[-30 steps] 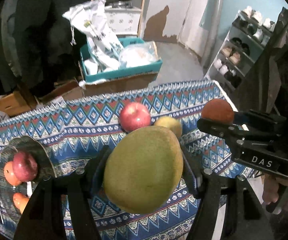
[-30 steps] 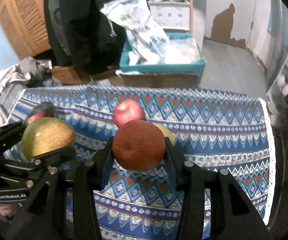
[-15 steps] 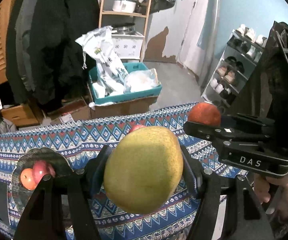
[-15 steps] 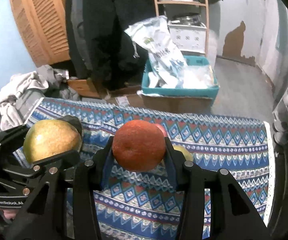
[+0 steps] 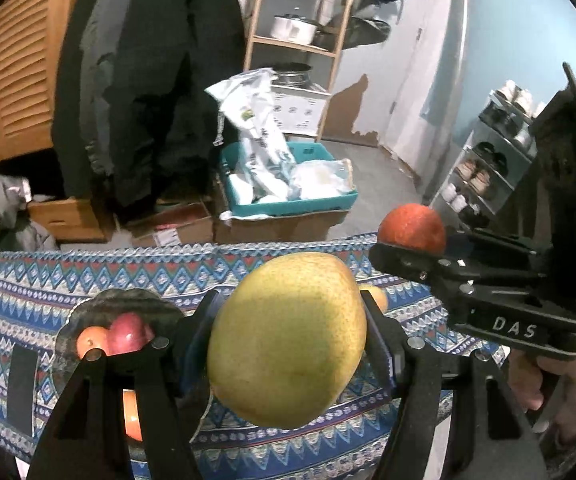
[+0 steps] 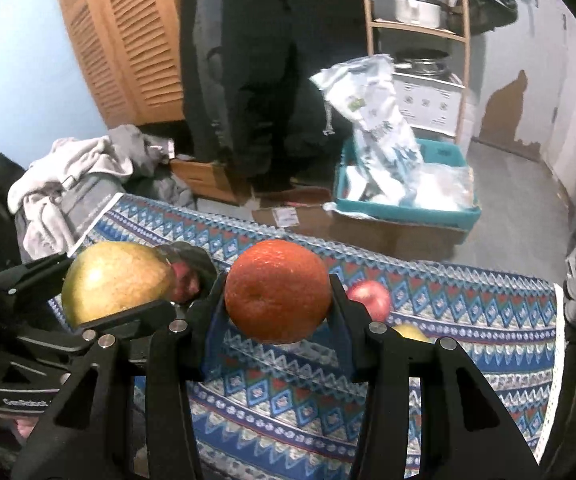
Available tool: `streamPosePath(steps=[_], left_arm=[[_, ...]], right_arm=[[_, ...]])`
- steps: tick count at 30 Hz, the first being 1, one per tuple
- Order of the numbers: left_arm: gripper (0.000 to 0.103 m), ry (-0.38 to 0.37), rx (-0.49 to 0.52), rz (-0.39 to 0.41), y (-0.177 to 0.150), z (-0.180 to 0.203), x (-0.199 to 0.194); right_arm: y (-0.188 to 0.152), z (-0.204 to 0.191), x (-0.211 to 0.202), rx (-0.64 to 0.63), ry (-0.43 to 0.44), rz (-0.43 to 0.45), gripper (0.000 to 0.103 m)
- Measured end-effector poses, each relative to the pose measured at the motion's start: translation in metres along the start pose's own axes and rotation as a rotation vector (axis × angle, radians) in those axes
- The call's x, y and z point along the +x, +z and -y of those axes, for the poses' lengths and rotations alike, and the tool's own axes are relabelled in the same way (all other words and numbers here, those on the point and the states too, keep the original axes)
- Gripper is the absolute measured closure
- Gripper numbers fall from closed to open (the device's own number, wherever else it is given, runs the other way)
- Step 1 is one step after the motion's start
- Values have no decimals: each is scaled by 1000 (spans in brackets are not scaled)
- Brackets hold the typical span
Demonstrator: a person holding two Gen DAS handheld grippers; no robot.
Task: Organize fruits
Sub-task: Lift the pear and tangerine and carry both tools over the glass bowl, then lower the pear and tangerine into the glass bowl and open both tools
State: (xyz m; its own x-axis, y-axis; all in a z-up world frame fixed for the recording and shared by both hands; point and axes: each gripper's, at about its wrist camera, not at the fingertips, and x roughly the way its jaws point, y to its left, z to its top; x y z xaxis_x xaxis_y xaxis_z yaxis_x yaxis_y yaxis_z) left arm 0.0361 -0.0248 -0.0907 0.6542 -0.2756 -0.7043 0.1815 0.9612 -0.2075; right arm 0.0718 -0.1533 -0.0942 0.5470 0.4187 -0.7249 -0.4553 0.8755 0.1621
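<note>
A table covered in a blue, red and white zigzag-patterned cloth [image 6: 447, 312] fills the lower part of both wrist views, with a cluttered room behind it.

At the left end of the cloth sits a dark round plate with a scalloped rim [image 5: 100, 304]. On it lie 1 red apple [image 5: 128, 334] and at least 1 small orange fruit [image 5: 88, 343]; another orange patch shows lower down behind the gripper arm, too hidden to name.

The left gripper [image 5: 288, 340] pinches a large yellow-green mango-shaped fruit [image 5: 288, 340] between its 2 black fingers, which press on its left and right flanks. The fruit hangs clear above the cloth, just right of the plate in that view.

The right gripper [image 6: 278, 298] clamps a round orange with a pebbled skin [image 6: 278, 298], 1 finger on each side, and holds it in the air above the cloth. The 2 grippers hang side by side, near each other, each showing in the other's view.

On the cloth to the right lie a loose red apple [image 6: 369, 300] and, just beside it, a small yellow fruit [image 6: 409, 332], half hidden by a gripper finger.

A hand [image 5: 567, 392] grips the handle of the right gripper.
</note>
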Motion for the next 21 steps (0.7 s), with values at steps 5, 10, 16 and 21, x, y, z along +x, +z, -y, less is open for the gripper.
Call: streamPosePath(steps=[5, 10, 16, 21], left_arm=[[34, 28, -47, -7, -8, -26, -3], [34, 66, -100, -10, -16, -59, -6], [34, 111, -161, -30, -26, -96, -2], [34, 145, -195, -64, -36, -121, 10]], right_arm=[[9, -20, 17, -23, 31, -16, 58], [14, -40, 39, -43, 60, -46, 58], [19, -63, 62, -65, 99, -78, 58], [21, -77, 85, -71, 116, -119, 58]])
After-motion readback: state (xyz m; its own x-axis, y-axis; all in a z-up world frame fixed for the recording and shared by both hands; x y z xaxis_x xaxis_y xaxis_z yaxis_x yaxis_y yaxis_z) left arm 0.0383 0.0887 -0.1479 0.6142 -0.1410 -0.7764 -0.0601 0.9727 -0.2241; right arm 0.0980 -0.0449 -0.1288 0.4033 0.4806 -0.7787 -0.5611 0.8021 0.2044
